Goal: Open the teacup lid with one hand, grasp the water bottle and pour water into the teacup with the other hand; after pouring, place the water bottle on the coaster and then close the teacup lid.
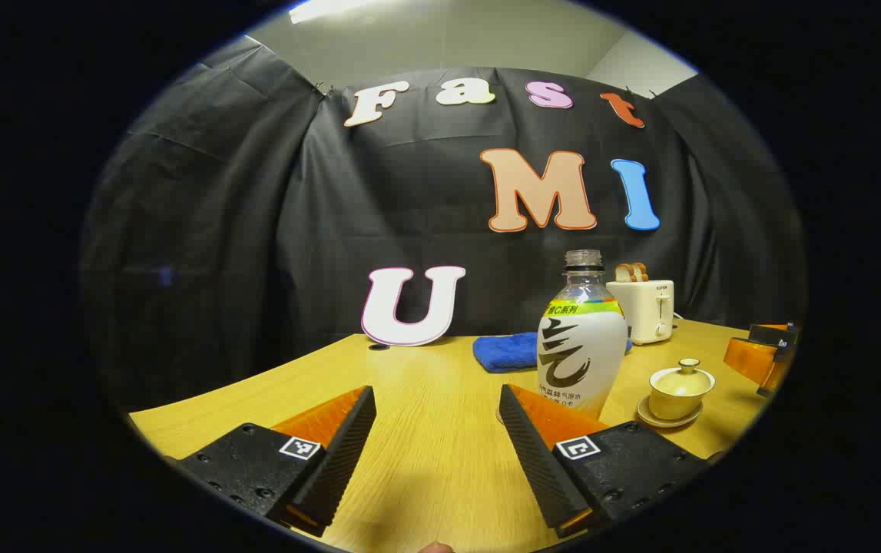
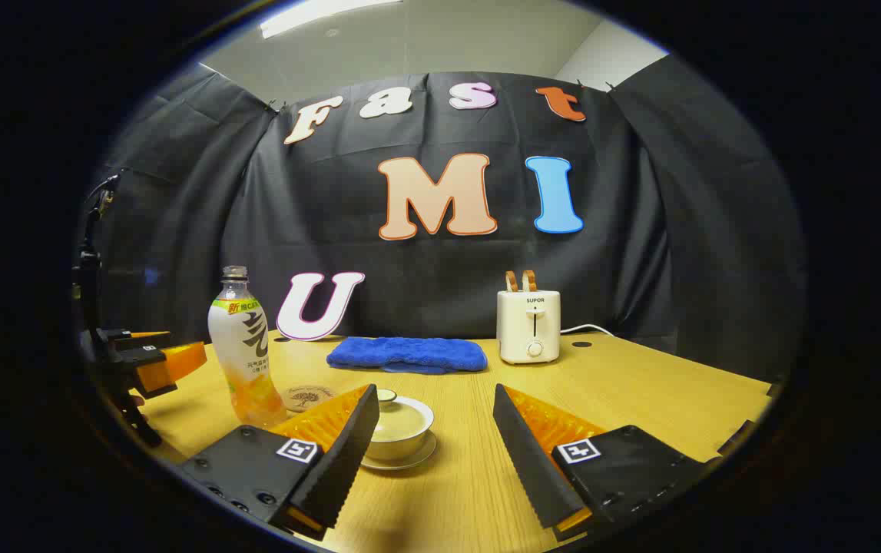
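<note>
With both grippers, left (image 1: pixel 437 438) and right (image 2: pixel 435 438), spread and empty, the lidded cup (image 2: pixel 396 424), lower centre, looks fragile: pinch its knob; take the slick, uncapped bottle (image 1: pixel 581 338) mid-body.

Wooden table (image 2: pixel 640 384) with water bottle (image 2: pixel 244 353), coaster (image 2: pixel 308 397), teacup (image 2: pixel 402 430), towel (image 2: pixel 407 354), toaster (image 2: pixel 530 326).

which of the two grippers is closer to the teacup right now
The right gripper: the lidded teacup sits just ahead of its open fingers. The left gripper faces the water bottle, with the teacup off to its right.
</note>
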A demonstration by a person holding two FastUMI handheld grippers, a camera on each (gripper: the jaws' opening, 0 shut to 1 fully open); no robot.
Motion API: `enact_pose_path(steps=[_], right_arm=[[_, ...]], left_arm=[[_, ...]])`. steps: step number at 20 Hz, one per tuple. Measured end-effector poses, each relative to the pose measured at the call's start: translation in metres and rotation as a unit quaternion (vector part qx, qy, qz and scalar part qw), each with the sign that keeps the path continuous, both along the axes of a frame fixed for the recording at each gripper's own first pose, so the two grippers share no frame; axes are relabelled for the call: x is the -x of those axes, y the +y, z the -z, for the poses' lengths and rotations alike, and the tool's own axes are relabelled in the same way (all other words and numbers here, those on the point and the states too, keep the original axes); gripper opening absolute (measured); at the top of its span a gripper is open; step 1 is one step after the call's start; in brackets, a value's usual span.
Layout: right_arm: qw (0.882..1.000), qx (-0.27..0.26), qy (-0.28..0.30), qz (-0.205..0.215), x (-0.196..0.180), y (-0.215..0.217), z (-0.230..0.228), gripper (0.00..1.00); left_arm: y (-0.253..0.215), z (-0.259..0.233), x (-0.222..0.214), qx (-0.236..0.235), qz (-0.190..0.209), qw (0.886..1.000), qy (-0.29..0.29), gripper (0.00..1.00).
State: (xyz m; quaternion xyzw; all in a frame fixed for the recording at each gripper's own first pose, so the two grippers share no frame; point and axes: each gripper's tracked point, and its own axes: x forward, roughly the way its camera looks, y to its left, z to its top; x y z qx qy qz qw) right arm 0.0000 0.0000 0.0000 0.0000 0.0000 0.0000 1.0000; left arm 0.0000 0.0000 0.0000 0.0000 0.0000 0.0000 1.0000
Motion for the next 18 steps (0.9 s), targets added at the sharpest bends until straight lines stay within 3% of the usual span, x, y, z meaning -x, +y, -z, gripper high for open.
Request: enact_pose_path(steps=[18], right_arm=[[1.000, 0.000, 0.000, 0.004, -0.0003, -0.0012, 0.0003, 0.96]], left_arm=[[-0.0003, 0.0005, -0.0004, 0.001, 0.001, 1.000, 0.001, 0.94]])
